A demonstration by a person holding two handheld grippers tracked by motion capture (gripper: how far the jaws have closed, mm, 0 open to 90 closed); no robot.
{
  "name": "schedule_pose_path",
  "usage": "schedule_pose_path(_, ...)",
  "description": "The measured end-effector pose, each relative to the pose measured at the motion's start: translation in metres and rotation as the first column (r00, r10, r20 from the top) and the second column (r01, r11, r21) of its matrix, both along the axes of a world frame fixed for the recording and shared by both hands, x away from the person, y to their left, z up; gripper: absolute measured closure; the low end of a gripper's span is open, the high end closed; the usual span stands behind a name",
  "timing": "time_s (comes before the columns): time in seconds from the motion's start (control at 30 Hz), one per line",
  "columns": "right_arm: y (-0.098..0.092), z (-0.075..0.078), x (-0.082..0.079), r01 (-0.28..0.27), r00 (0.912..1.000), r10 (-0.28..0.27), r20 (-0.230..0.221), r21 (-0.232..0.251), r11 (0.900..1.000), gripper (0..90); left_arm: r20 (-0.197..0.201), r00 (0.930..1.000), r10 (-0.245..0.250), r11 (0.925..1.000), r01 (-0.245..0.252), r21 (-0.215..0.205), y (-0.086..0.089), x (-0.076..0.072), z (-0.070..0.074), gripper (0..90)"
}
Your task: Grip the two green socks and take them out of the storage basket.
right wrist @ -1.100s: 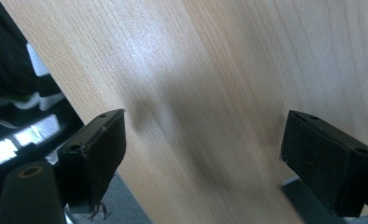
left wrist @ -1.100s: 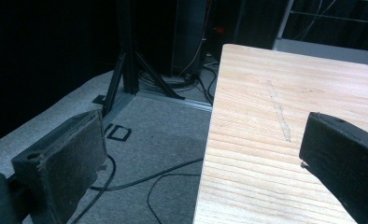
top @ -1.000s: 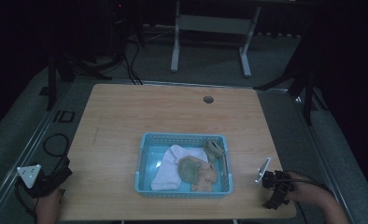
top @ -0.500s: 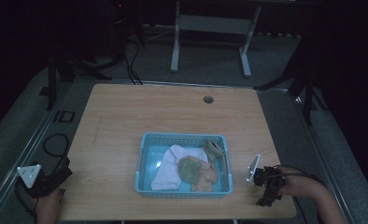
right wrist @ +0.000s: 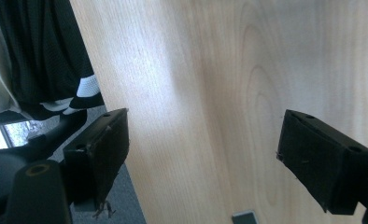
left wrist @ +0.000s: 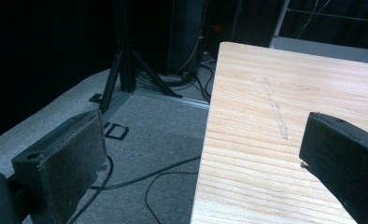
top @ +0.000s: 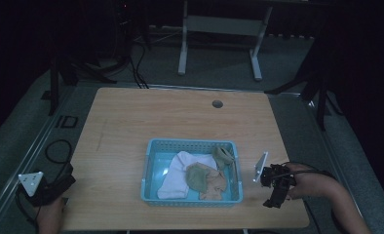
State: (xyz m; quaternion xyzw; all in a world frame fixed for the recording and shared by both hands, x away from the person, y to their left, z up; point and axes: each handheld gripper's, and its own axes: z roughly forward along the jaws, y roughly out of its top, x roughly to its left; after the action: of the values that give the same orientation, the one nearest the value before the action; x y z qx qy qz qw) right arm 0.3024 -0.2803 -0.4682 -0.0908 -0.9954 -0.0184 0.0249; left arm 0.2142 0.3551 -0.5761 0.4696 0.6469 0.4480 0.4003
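Resting on a wooden table [top: 131, 126], a blue basket [top: 151, 165] holds a white cloth [top: 180, 173] and green and tan cloths [top: 204, 178]; the right gripper [top: 272, 195] hovers just beside the basket's right side, jaws spread wide, holding nothing; the left gripper [top: 46, 187] sits at the table's near left corner, well apart from the basket, jaws likewise released.

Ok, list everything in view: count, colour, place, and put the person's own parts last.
Light wooden table: one, centre.
Blue plastic mesh basket: one, near middle of table.
White cloth: one, in basket, left part.
Olive green cloths: two, in basket, middle and far right corner.
Tan cloth: one, in basket, near right.
Round grommet hole: one, dark, far side of table.
Left gripper: black, open, near left table corner.
Right gripper: black, open, right of basket.
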Motion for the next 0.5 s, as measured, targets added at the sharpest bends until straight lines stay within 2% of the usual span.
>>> schedule_pose_path(0.27, 0.015, 0.024, 0.008, -0.001, 0.9999, 0.001, 0.012, 0.006, 1.000, 16.7, -0.001, 1.0000, -0.003, 1.0000, 0.003, 0.001, 0.000, 0.000, 0.000, 0.7)
schedule_pose_path(0.5, 0.035, 0.039, 0.014, -0.036, 0.9993, 0.036, 0.012, 0.032, 0.999, 17.2, -0.002, 1.0000, -0.005, 1.0000, 0.005, -0.003, 0.000, 0.000, 0.000, 0.7)
